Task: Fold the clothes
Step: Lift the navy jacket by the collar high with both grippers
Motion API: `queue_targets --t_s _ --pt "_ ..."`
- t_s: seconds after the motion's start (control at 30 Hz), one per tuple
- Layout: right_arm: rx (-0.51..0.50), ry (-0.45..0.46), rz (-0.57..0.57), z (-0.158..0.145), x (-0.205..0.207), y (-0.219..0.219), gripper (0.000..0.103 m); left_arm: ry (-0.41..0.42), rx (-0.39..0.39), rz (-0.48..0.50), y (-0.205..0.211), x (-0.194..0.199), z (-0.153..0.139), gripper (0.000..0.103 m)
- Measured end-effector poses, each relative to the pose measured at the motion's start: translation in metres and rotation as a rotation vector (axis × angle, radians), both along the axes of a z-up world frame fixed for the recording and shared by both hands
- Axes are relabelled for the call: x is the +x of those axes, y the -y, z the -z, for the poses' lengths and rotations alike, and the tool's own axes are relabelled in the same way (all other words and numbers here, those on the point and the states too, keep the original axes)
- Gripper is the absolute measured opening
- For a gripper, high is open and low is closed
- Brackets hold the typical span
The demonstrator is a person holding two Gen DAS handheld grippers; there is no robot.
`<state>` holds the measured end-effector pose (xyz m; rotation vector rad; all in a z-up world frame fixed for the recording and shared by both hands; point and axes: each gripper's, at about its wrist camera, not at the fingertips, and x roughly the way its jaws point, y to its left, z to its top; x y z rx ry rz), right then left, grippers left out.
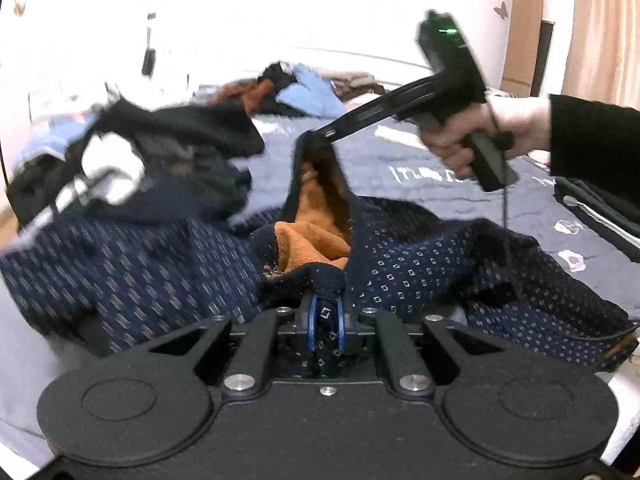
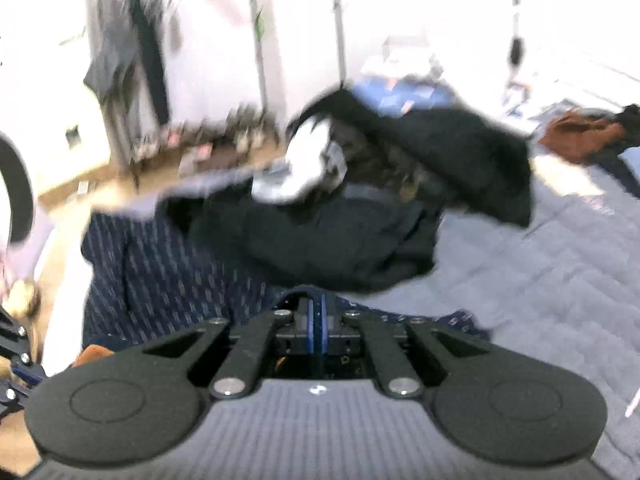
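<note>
A navy patterned garment (image 1: 420,264) with an orange fleece lining (image 1: 320,216) lies rumpled on the bed. My left gripper (image 1: 326,304) is shut on a fold of its navy edge close to the camera. My right gripper (image 1: 320,135), held by a hand (image 1: 452,144) in a black sleeve, pinches another part of that edge and holds it up in a peak. The right wrist view is blurred. There the right gripper (image 2: 316,304) has its jaws together with navy cloth (image 2: 160,272) at the tips.
A heap of black and white clothes (image 1: 180,152) (image 2: 360,220) lies just beyond the garment. More clothes, blue and rust-brown (image 1: 296,88), are piled at the bed's far end. The grey-blue quilt (image 1: 440,152) (image 2: 540,280) shows to the right. A clothes rack (image 2: 140,60) stands beyond the bed.
</note>
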<state>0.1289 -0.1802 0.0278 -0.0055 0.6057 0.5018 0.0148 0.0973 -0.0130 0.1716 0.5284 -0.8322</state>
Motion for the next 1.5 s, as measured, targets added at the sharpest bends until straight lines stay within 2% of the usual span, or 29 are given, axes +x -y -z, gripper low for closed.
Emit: queue_targets --t_s 0.1,0.3,0.4,0.5,0.67,0.97,1.17,1.3,1.4,1.5 --pt "0.097 0.079 0.067 -0.034 -0.023 0.023 0.003 0.07 0.01 -0.011 -0.002 -0.001 -0.023 0.009" --pt "0.248 0.212 0.158 -0.1 -0.076 0.065 0.003 0.275 0.017 -0.046 0.002 -0.008 -0.085 0.009" --pt "0.312 0.263 0.187 -0.131 -0.106 0.083 0.003 0.366 0.018 -0.044 0.011 -0.015 -0.122 0.009" --pt "0.333 0.325 0.216 -0.163 -0.135 0.094 0.003 0.458 0.02 -0.038 0.024 -0.024 -0.159 0.009" --pt "0.331 0.423 0.267 -0.214 -0.185 0.109 0.003 0.597 0.004 -0.025 0.048 -0.052 -0.219 0.009" --pt "0.308 0.587 0.352 -0.304 -0.279 0.122 0.002 0.77 -0.08 -0.04 0.077 -0.118 -0.329 0.008" --pt "0.3 0.705 0.391 -0.36 -0.348 0.119 0.002 0.904 -0.16 -0.047 0.085 -0.19 -0.406 0.008" --pt "0.29 0.823 0.435 -0.396 -0.406 0.113 0.0 1.001 -0.201 -0.052 0.092 -0.246 -0.452 0.008" --pt "0.297 0.92 0.451 -0.426 -0.461 0.112 0.0 1.026 -0.229 -0.031 0.094 -0.282 -0.478 0.008" --pt "0.235 0.951 0.453 -0.439 -0.494 0.102 0.0 1.062 -0.22 -0.014 0.104 -0.313 -0.484 0.005"
